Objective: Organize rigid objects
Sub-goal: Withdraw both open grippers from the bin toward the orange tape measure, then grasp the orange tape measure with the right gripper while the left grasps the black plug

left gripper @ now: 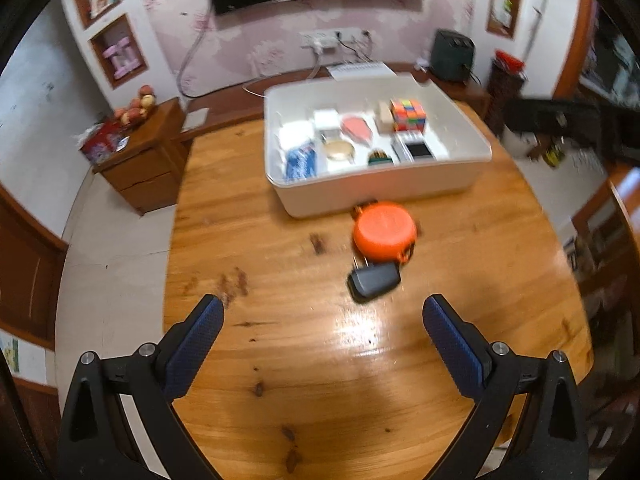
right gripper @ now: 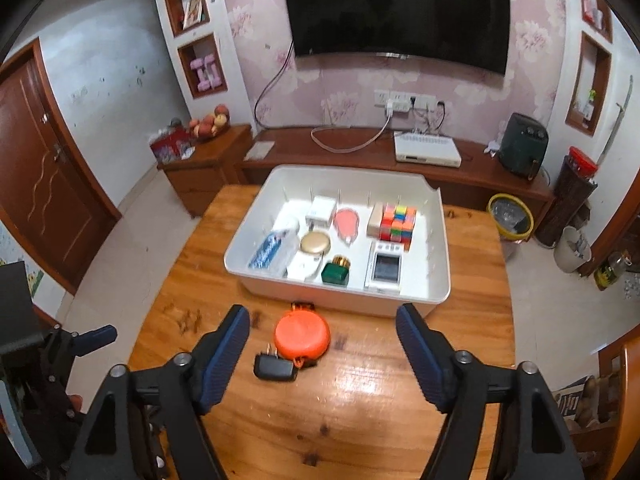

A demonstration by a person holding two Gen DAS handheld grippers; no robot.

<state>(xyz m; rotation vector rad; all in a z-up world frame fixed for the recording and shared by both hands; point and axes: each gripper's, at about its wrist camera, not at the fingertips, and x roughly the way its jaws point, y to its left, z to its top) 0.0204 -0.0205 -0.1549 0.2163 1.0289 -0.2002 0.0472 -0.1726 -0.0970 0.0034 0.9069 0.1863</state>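
An orange round tape measure (left gripper: pixel 384 235) (right gripper: pixel 302 336) and a black plug adapter (left gripper: pixel 374 280) (right gripper: pixel 275 367) lie on the wooden table (left gripper: pixel 280 360) (right gripper: pixel 360 420) in front of a white divided bin (left gripper: pixel 380 190) (right gripper: pixel 340 298). The bin holds a colourful cube (right gripper: pixel 398 220), a gold compact (right gripper: pixel 315 243), a green bottle (right gripper: pixel 336 272), a white device (right gripper: pixel 385 268) and other items. My left gripper (left gripper: pixel 323 314) is open and empty, above the table short of the adapter. My right gripper (right gripper: pixel 323 322) is open and empty, just above the tape measure.
A low wooden cabinet (right gripper: pixel 360 160) with a white box (right gripper: pixel 427 151) runs along the far wall under a TV (right gripper: pixel 400 12). A side cabinet with fruit (right gripper: pixel 200 152) stands left. A yellow bin (right gripper: pixel 511 216) stands on the floor right. The left gripper shows at the left edge of the right wrist view (right gripper: pixel 80 340).
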